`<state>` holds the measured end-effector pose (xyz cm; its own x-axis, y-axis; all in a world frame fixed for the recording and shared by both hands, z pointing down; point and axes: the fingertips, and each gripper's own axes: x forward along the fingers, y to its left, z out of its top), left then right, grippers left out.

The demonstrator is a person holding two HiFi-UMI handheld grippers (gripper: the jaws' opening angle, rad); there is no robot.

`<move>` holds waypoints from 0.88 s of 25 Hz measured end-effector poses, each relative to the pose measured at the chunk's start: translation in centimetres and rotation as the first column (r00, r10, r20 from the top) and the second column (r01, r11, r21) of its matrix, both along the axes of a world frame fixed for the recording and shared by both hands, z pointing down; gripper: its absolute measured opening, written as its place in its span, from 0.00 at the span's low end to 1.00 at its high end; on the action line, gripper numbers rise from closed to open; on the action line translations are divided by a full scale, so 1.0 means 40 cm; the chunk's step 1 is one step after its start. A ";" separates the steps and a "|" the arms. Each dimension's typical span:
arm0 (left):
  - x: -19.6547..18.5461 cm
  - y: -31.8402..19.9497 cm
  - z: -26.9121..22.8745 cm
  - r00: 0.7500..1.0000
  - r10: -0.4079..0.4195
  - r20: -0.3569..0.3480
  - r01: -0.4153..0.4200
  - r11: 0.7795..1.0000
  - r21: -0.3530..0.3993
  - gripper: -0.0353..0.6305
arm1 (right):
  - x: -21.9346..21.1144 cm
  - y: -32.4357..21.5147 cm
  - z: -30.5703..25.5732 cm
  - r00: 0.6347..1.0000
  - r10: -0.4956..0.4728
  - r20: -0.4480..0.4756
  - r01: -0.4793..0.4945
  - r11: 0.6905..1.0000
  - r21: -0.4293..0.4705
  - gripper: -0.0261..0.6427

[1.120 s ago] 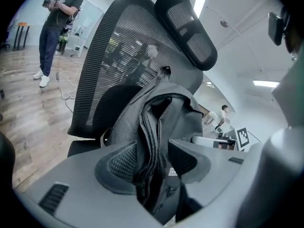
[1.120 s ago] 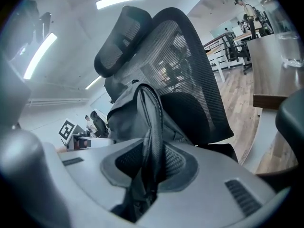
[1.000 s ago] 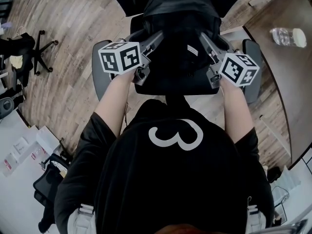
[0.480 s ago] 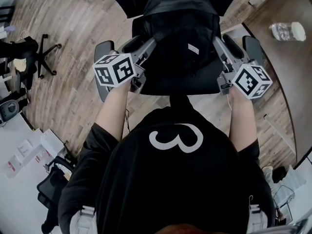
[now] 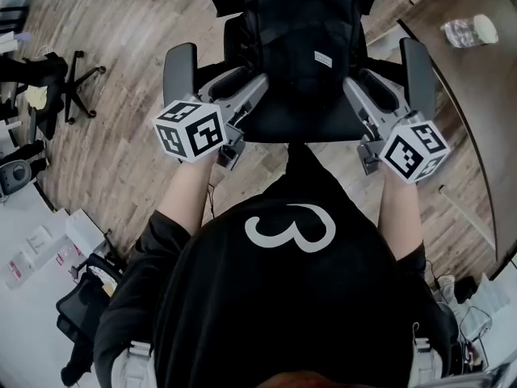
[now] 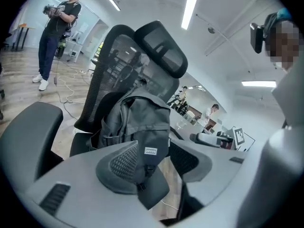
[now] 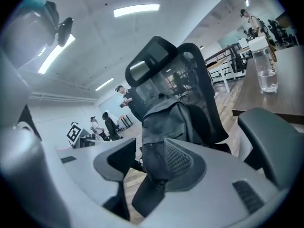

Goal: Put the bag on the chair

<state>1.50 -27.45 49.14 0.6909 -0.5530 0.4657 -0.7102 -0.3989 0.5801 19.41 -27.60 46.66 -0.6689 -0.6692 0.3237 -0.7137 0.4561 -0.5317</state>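
The black backpack (image 5: 303, 47) stands upright on the black office chair (image 5: 299, 124), leaning against its mesh backrest (image 6: 102, 84). My left gripper (image 5: 242, 79) hovers at the seat's front left corner. Its jaws are spread wide and closing slightly, with nothing pressed between them. The right gripper (image 5: 365, 83) hangs at the seat's front right corner, open and empty. In the left gripper view the backpack (image 6: 137, 127) shows beyond the gripper (image 6: 159, 163), apart from the pads. The right gripper view shows the bag (image 7: 166, 122) ahead of that gripper (image 7: 147, 163), also untouched.
A water bottle (image 5: 467, 31) stands on the wooden table (image 5: 485, 120) at the right. The chair's armrests (image 5: 179, 67) flank the seat. Another office chair (image 5: 65, 79) stands at the far left. A person (image 6: 57, 32) stands behind the chair, with others farther off.
Both grippers have drawn back from the backpack's sides towards me, to the seat's front edge. The right jaws have spread wider. The bag stays on the chair.
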 end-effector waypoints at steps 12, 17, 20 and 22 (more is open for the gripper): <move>0.081 0.262 -0.209 0.967 0.250 -0.053 -0.242 0.963 0.121 0.11 | -0.086 0.251 -0.168 0.998 -0.055 0.029 0.052 0.995 0.087 0.14; 0.099 0.358 -0.297 0.946 0.320 -0.054 -0.304 0.932 0.199 0.08 | -0.115 0.346 -0.218 0.998 -0.062 0.015 0.060 0.991 0.117 0.09; 0.103 0.417 -0.341 0.945 0.319 -0.066 -0.298 0.929 0.221 0.08 | -0.131 0.415 -0.252 0.995 -0.095 0.027 0.090 0.986 0.143 0.08; 0.098 0.455 -0.374 0.945 0.324 -0.050 -0.302 0.921 0.245 0.08 | -0.151 0.454 -0.288 0.992 -0.119 0.041 0.111 0.981 0.160 0.08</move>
<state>5.41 -9.24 34.17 0.8787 -0.3865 0.2803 -0.4773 -0.7229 0.4996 13.38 -9.43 35.14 -0.7570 -0.6268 0.1845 -0.6259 0.6144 -0.4805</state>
